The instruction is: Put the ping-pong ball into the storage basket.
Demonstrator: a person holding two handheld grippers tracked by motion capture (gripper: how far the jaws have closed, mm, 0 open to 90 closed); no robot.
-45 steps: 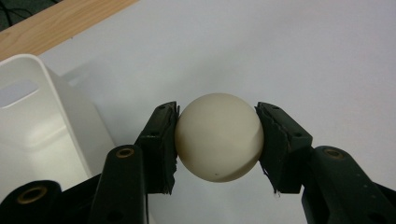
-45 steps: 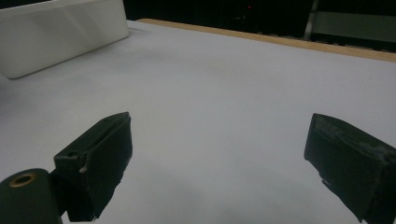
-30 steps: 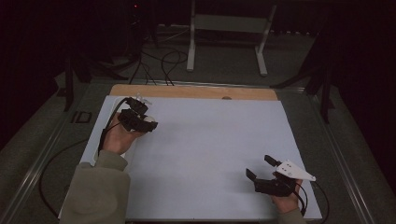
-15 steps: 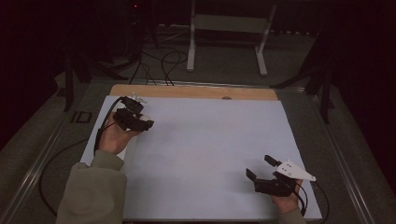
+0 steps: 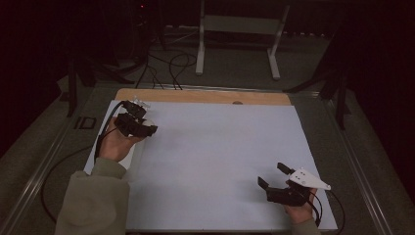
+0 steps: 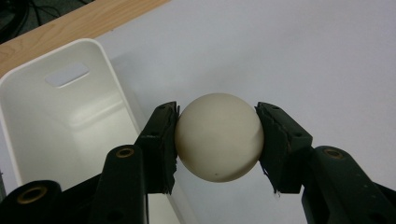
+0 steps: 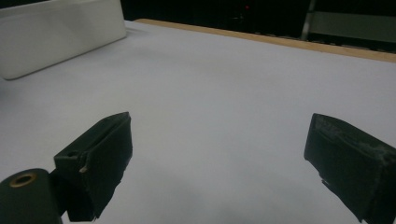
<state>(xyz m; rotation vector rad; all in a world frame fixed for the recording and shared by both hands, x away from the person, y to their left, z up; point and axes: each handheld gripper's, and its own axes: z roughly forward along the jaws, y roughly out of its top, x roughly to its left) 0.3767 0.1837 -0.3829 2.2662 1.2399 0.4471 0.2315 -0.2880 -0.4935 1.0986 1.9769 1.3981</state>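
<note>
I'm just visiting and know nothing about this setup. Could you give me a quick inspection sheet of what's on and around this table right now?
Surface: white tabletop with a wooden strip along its far edge.
Job's things: cream ball and an open white bin beside it, its inside bare where visible.
Clutter: nothing seen.
Grippers: left gripper shut on the ball, over the table next to the bin; right gripper open, nothing between its jaws, near the table's front right corner.
Cables: black cable trails from the left gripper off the table's left side; more cables lie on the floor beyond.
Surroundings: dark room, a pale metal stand behind the table.
</note>
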